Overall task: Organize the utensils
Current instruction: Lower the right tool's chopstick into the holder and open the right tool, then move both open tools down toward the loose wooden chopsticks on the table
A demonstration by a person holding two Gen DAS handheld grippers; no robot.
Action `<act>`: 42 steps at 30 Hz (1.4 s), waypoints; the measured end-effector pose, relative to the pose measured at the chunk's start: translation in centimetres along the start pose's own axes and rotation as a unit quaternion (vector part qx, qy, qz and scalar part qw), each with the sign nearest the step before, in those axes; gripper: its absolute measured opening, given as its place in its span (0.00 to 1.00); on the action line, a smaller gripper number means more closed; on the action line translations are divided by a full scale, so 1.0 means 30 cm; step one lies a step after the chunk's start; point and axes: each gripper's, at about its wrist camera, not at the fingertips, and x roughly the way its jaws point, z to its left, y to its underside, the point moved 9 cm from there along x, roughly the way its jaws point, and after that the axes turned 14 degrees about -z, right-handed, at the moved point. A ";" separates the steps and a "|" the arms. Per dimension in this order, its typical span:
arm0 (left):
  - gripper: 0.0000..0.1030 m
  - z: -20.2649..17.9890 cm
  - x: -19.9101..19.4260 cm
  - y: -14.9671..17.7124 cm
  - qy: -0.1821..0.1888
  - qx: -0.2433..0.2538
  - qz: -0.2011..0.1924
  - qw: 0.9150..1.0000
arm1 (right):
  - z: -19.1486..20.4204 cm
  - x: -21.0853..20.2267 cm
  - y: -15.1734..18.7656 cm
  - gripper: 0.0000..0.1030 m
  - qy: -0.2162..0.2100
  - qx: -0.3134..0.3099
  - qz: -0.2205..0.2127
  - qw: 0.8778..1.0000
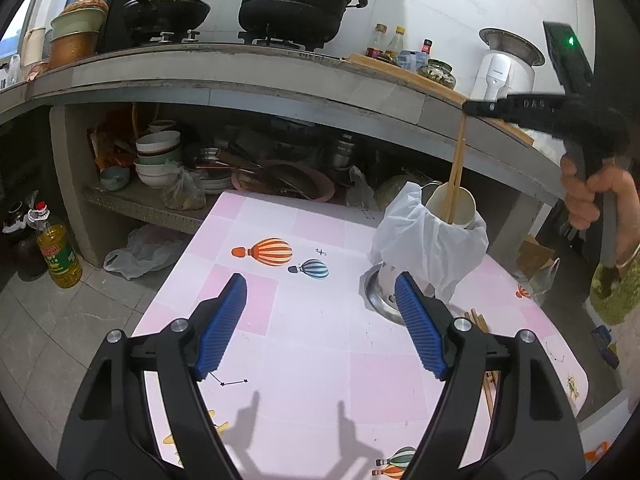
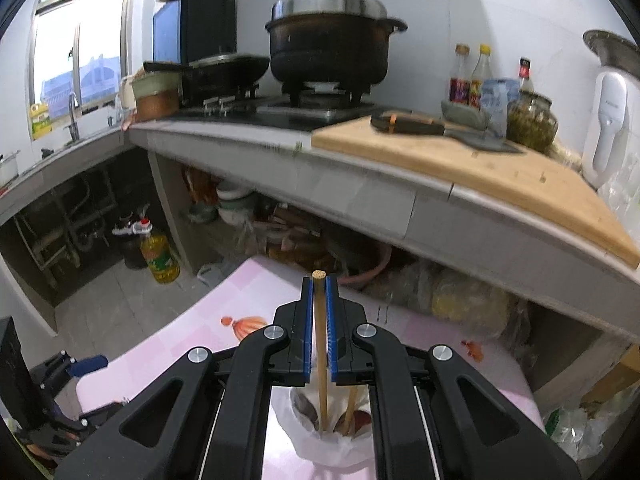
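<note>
In the centre of the frame the right gripper (image 2: 319, 280) is closed on a chopstick (image 2: 320, 344). Its lower end goes into a cup (image 2: 316, 432) with a white bag around it, at the bottom.

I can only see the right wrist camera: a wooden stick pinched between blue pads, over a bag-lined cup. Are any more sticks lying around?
Observer: Yes. The left wrist view shows loose chopsticks lying on the pink table, partly hidden behind the left gripper.
Operator: Is that other gripper carrying anything?
Observer: No. Its jaws are wide open with nothing between them.
Operator: What is the cup standing on?
Observer: The cup, wrapped in a white bag, appears to stand in a shallow steel dish.
</note>
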 end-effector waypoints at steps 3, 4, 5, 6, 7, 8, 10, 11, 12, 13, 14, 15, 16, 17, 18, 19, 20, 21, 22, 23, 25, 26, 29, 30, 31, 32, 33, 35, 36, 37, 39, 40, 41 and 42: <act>0.71 0.003 0.002 0.001 -0.001 -0.002 0.000 1.000 | 0.006 0.019 0.050 0.06 -0.004 0.001 0.015 1.000; 0.71 0.004 0.003 0.002 -0.001 -0.003 0.001 1.000 | 0.008 0.026 0.071 0.06 -0.006 0.002 0.021 1.000; 0.71 0.004 0.004 0.002 -0.002 -0.003 0.001 1.000 | 0.009 0.032 0.086 0.06 -0.007 0.001 0.026 1.000; 0.71 0.004 0.005 0.002 -0.002 -0.004 0.002 1.000 | 0.010 0.035 0.098 0.06 -0.007 0.000 0.029 1.000; 0.71 0.003 0.005 0.004 -0.003 -0.003 0.002 1.000 | 0.012 0.033 0.105 0.06 -0.008 -0.001 0.027 1.000; 0.71 0.002 0.005 0.005 -0.003 -0.002 0.003 1.000 | 0.017 0.031 0.107 0.06 -0.012 -0.001 0.025 1.000; 0.71 -0.001 0.004 0.004 -0.003 -0.001 0.003 1.000 | 0.025 0.029 0.109 0.06 -0.014 0.000 0.027 1.000; 0.71 -0.003 0.003 0.004 -0.003 -0.001 0.004 1.000 | 0.031 0.030 0.108 0.06 -0.016 -0.002 0.028 0.999; 0.71 -0.005 0.004 0.002 -0.003 -0.002 0.004 1.000 | 0.035 0.030 0.107 0.06 -0.019 -0.002 0.030 0.999; 0.71 -0.006 0.003 0.002 -0.003 -0.002 0.005 1.000 | 0.037 0.029 0.105 0.06 -0.020 -0.001 0.031 0.999; 0.71 -0.009 0.003 0.002 -0.002 -0.001 0.005 1.000 | 0.038 0.029 0.103 0.07 -0.021 0.002 0.033 0.999; 0.71 -0.012 0.001 0.001 -0.001 0.000 0.004 1.000 | 0.038 0.026 0.101 0.07 -0.024 0.006 0.034 0.999; 0.71 -0.015 -0.001 0.000 -0.001 0.002 0.004 1.000 | 0.036 0.023 0.100 0.07 -0.027 0.011 0.034 0.999; 0.71 -0.023 -0.003 0.000 0.000 0.004 0.003 1.000 | 0.032 0.019 0.098 0.07 -0.027 0.016 0.034 0.999; 0.71 -0.026 -0.005 0.001 0.002 0.005 0.004 1.000 | 0.026 0.011 0.097 0.07 -0.028 0.021 0.035 0.999; 0.71 -0.032 -0.007 0.002 0.003 0.005 0.004 1.000 | 0.022 0.000 0.094 0.07 -0.030 0.025 0.033 0.999; 0.71 -0.037 -0.009 0.002 0.004 0.006 0.004 1.000 | 0.014 -0.020 0.090 0.08 -0.030 0.029 0.028 0.999; 0.71 -0.044 -0.012 0.002 0.005 0.008 0.003 1.000 | 0.009 -0.036 0.088 0.08 -0.030 0.032 0.025 0.999; 0.71 -0.052 -0.014 0.002 0.007 0.010 0.004 1.000 | 0.003 -0.055 0.085 0.10 -0.030 0.036 0.022 0.999; 0.71 -0.061 -0.016 0.004 0.009 0.012 0.004 1.000 | -0.003 -0.079 0.079 0.14 -0.031 0.039 0.016 0.999; 0.71 -0.078 -0.017 0.005 0.013 0.014 0.005 1.000 | -0.020 -0.152 0.065 0.22 -0.029 0.045 -0.002 0.999; 0.71 -0.089 -0.018 0.006 0.017 0.015 0.005 1.000 | -0.028 -0.180 0.062 0.25 -0.027 0.047 -0.008 0.998; 0.72 -0.125 -0.020 0.009 0.027 0.021 0.006 0.999 | -0.075 -0.313 0.068 0.29 -0.017 0.064 -0.031 0.997; 0.72 -0.142 -0.020 0.014 0.033 0.025 0.007 0.999 | -0.094 -0.345 0.076 0.30 -0.012 0.068 -0.035 0.997; 0.72 -0.155 -0.017 0.018 0.037 0.027 0.009 0.999 | -0.125 -0.389 0.095 0.30 -0.005 0.075 -0.037 0.996; 0.72 -0.175 -0.015 0.027 0.044 0.030 0.012 0.998 | -0.140 -0.411 0.107 0.30 -0.002 0.080 -0.037 0.996; 0.72 -0.187 -0.009 0.032 0.049 0.032 0.015 0.998 | -0.171 -0.448 0.137 0.30 0.006 0.090 -0.035 0.995; 0.72 -0.217 -0.001 0.048 0.059 0.038 0.021 0.997 | -0.229 -0.500 0.213 0.30 0.024 0.107 -0.025 0.994; 0.72 -0.238 0.005 0.060 0.065 0.041 0.026 0.997 | -0.249 -0.514 0.249 0.30 0.030 0.115 -0.019 0.993; 0.72 -0.254 0.011 0.072 0.070 0.043 0.030 0.996 | -0.276 -0.526 0.296 0.30 0.038 0.126 -0.011 0.991; 0.72 -0.299 0.025 0.107 0.084 0.047 0.042 0.994 | -0.327 -0.536 0.418 0.30 0.054 0.157 0.015 0.986; 0.72 -0.322 0.034 0.130 0.091 0.050 0.050 0.993 | -0.346 -0.534 0.480 0.30 0.058 0.175 0.027 0.982; 0.72 -0.347 0.042 0.152 0.098 0.054 0.057 0.992 | -0.370 -0.526 0.560 0.30 0.066 0.198 0.044 0.977; 0.72 -0.379 0.053 0.180 0.107 0.061 0.067 0.990 | -0.383 -0.517 0.613 0.30 0.071 0.209 0.056 0.974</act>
